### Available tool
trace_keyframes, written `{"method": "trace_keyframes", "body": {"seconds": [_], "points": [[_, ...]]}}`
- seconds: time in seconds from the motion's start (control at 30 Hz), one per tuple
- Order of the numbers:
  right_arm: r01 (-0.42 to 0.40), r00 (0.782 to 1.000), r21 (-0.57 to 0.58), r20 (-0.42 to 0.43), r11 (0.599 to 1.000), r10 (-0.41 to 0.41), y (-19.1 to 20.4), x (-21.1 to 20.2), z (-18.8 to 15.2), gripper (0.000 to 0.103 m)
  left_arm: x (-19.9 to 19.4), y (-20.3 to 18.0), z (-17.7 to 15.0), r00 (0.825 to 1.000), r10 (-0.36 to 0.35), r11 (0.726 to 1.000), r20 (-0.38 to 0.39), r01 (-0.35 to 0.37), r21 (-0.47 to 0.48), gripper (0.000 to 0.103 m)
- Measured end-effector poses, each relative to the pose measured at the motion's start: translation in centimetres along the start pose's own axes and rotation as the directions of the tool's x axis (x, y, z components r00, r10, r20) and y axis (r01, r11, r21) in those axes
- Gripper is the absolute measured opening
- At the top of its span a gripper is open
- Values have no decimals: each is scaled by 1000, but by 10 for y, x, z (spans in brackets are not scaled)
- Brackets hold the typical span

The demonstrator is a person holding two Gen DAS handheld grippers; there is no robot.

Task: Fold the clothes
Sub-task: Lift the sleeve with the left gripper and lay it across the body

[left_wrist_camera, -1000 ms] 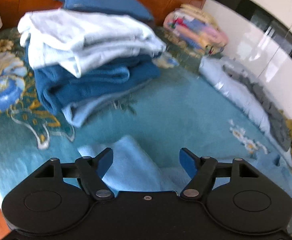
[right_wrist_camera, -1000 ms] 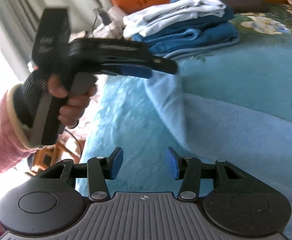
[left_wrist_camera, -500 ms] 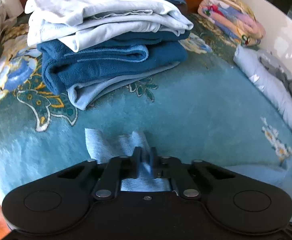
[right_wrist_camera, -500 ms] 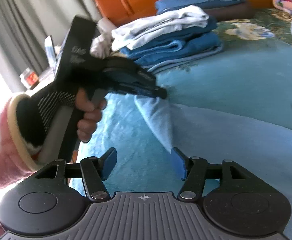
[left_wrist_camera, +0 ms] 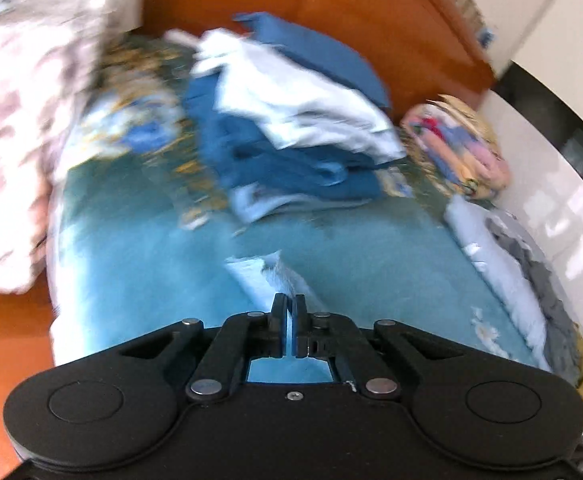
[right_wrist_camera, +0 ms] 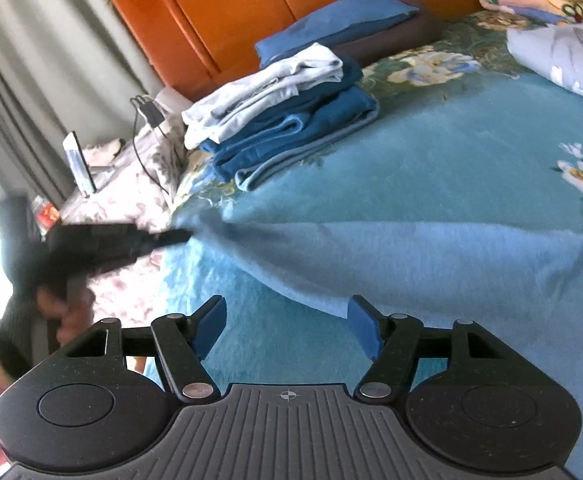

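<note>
A light blue garment lies spread on the teal bed cover. My left gripper is shut on a corner of this garment; in the right wrist view it pulls that corner toward the left, blurred by motion. My right gripper is open and empty, low over the garment's near edge.
A stack of folded clothes, white on top of dark blue, sits near the orange headboard, with a blue pillow behind. A colourful rolled quilt and a light blue and grey bundle lie along the right wall.
My left gripper went from open to shut on the garment corner, then pulled it left, away from the right gripper. The right gripper stayed open and moved closer to the garment.
</note>
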State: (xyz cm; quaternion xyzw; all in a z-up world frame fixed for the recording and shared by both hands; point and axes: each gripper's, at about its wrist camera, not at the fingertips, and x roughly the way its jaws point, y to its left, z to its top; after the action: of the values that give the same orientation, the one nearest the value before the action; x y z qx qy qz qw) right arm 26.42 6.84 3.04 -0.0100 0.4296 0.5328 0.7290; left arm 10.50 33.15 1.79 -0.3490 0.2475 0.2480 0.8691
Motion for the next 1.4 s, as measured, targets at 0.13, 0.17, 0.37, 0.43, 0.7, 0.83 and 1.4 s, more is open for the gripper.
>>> {"method": "trace_keyframes", "body": {"seconds": [0.13,0.17,0.37,0.43,0.7,0.83,1.4], "points": [[10,1000,29,13,1000,-10,-3,-8,-6,65,0,25,-21,997,49,998,-58,-51,-38,0],[12,1000,36,16,999,-13,-4,-9,-7,65,-1,28,-23,997,43,998,-60,-46,-53,0],[32,998,77,44,996,-36,-9,-24,-14,68,5,18,-15,999,-18,991,-47,12,-131,32],[43,997,89,53,995,-48,-11,-30,-15,69,11,10,-10,998,-31,988,-49,23,-153,40],[72,994,112,75,991,-80,-16,-54,-27,73,31,-8,3,998,-7,969,-66,-10,-248,8],[91,989,142,101,986,-106,-20,-71,-35,73,18,-2,0,1000,-10,966,-4,8,-259,1],[316,907,385,147,867,-396,-50,-216,-130,77,8,-26,6,997,31,993,72,-22,-116,2]]}}
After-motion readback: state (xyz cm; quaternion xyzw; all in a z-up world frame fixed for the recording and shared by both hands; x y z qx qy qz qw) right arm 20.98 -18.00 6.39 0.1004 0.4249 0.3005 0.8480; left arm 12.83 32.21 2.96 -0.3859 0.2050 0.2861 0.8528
